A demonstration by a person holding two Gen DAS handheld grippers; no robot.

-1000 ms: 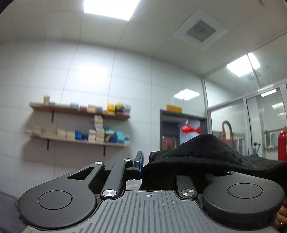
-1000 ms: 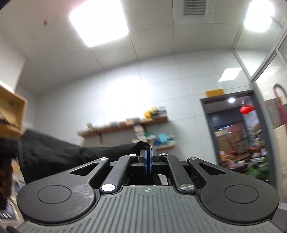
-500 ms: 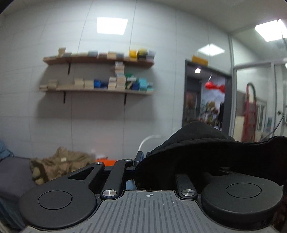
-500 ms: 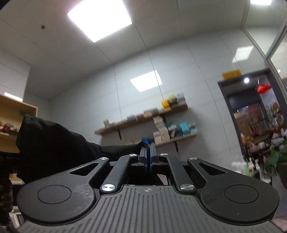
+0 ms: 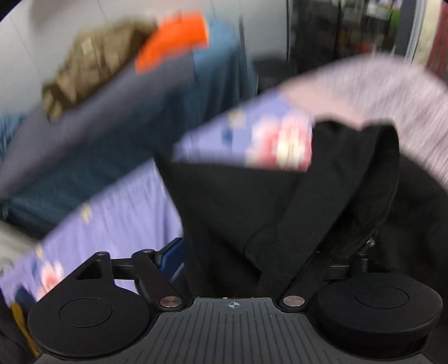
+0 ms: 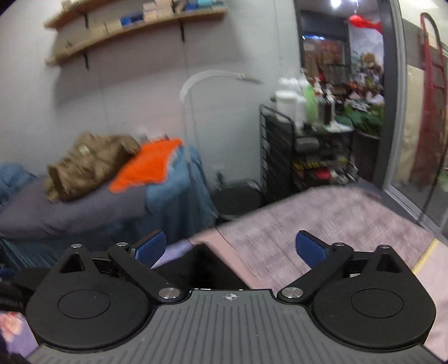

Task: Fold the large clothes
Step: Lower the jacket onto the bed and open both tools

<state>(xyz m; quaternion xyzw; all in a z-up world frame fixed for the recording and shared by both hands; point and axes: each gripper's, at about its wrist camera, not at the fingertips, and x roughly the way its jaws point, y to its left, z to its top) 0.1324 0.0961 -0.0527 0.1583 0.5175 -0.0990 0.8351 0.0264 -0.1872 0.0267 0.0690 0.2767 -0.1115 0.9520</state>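
Black garment [image 5: 252,212], seemingly released since.

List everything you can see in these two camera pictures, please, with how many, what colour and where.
Black garment: one, black, draped over the left gripper onto the purple sheet.
Purple sheet: one, lilac with flower prints, under the garment.
Pink blanket: one, pinkish, ahead of the right gripper.
Brown garment: one, tan, heaped on the far bed.
Orange cloth: one, orange, beside the brown garment.
Wall shelves: two, wooden, upper wall.
Black rack: one, by the doorway, bottles on top.
Left gripper: black, jaws just opened, cloth lying over it.
Right gripper: black, blue pads, jaws just opened, nothing between.
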